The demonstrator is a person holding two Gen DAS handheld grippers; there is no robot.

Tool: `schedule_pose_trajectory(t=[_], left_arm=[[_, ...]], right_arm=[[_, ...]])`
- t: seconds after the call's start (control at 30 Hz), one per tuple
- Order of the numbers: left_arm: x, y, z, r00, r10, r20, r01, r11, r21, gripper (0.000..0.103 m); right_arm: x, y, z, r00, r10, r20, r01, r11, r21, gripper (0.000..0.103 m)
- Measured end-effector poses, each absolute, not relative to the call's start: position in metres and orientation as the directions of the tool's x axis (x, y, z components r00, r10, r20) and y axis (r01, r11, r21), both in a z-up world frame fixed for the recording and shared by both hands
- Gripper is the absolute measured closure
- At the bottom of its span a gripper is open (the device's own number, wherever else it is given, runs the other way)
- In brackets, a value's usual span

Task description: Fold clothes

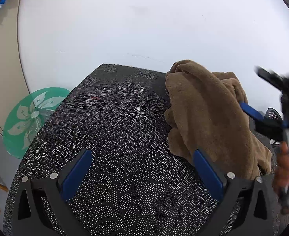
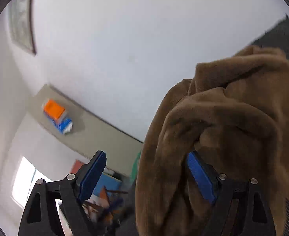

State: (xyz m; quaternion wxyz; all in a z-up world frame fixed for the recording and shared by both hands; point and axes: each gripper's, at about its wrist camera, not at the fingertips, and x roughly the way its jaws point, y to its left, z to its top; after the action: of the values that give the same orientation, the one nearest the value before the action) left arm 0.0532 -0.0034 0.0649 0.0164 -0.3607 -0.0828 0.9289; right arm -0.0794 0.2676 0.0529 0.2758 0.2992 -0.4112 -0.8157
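Note:
A brown fleece garment (image 1: 207, 114) lies bunched on the right side of the black dotted tabletop (image 1: 115, 127). My left gripper (image 1: 142, 152) hovers low over the table, open and empty, its right pad (image 1: 207, 173) just beside the garment's near edge. At the right edge my right gripper (image 1: 250, 88) shows blurred, held by a hand (image 1: 286, 169), with one blue finger (image 1: 250, 111) against the cloth. In the right wrist view the right gripper (image 2: 146, 154) is open and rolled. Folds of the garment (image 2: 223, 127) drape around its right pad (image 2: 199, 175), and its left pad (image 2: 94, 172) is free.
A green glass disc with a white flower pattern (image 1: 32, 118) sits beyond the table's left edge. The table's far edge (image 1: 132, 66) meets a white wall. Orange and blue boxes (image 2: 56, 116) rest on a ledge, and clutter (image 2: 105, 200) lies low in the right wrist view.

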Motion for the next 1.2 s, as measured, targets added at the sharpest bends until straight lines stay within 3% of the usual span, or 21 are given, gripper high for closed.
schedule_pose_trajectory(t=[0.03,0.13,0.17,0.3,0.37,0.47,0.6,0.77,0.9,1.0,1.2], left_arm=[[0.053,-0.005,0.064,-0.736,0.092,-0.670,0.030,-0.985,-0.168,0.000],[0.055,-0.012,0.061,-0.737,0.086,-0.671,0.036,-0.985,-0.166,0.000],[0.056,-0.014,0.060,-0.737,0.084,-0.671,0.037,-0.986,-0.165,0.000],[0.055,-0.017,0.056,-0.727,0.082,-0.682,0.043,-0.985,-0.165,0.000],[0.055,-0.020,0.054,-0.724,0.081,-0.685,0.045,-0.985,-0.165,0.000],[0.057,-0.022,0.054,-0.726,0.083,-0.683,0.046,-0.984,-0.169,0.000],[0.057,-0.018,0.056,-0.724,0.097,-0.683,0.036,-0.983,-0.178,0.000],[0.063,-0.009,0.062,-0.738,0.119,-0.664,-0.006,-0.985,-0.170,0.000],[0.069,0.003,0.069,-0.751,0.133,-0.647,-0.040,-0.987,-0.157,0.000],[0.067,0.013,0.072,-0.759,0.142,-0.636,-0.062,-0.987,-0.147,0.000],[0.072,0.045,0.084,-0.757,0.170,-0.630,-0.113,-0.985,-0.130,0.000]], right_arm=[[-0.092,0.266,0.049,-0.679,-0.682,-0.270,0.170,-0.504,0.847,0.017],[-0.122,0.261,0.039,-0.705,-0.597,-0.383,0.033,-0.566,0.823,0.037],[-0.128,0.260,0.038,-0.709,-0.567,-0.419,-0.002,-0.592,0.806,0.049],[-0.138,0.255,0.039,-0.727,-0.468,-0.502,-0.052,-0.692,0.720,0.084],[-0.131,0.253,0.046,-0.750,-0.409,-0.520,-0.049,-0.749,0.661,0.089],[-0.097,0.258,0.070,-0.818,-0.326,-0.474,-0.022,-0.806,0.592,0.092],[-0.038,0.264,0.122,-0.907,-0.251,-0.339,0.044,-0.856,0.516,0.092],[0.047,0.278,0.170,-0.960,-0.215,-0.181,0.114,-0.886,0.449,0.092],[0.121,0.299,0.185,-0.975,-0.193,-0.110,0.130,-0.899,0.419,0.092],[0.166,0.319,0.175,-0.977,-0.164,-0.133,0.095,-0.903,0.419,0.092],[0.201,0.351,0.110,-0.915,-0.155,-0.372,-0.039,-0.885,0.464,0.091]])
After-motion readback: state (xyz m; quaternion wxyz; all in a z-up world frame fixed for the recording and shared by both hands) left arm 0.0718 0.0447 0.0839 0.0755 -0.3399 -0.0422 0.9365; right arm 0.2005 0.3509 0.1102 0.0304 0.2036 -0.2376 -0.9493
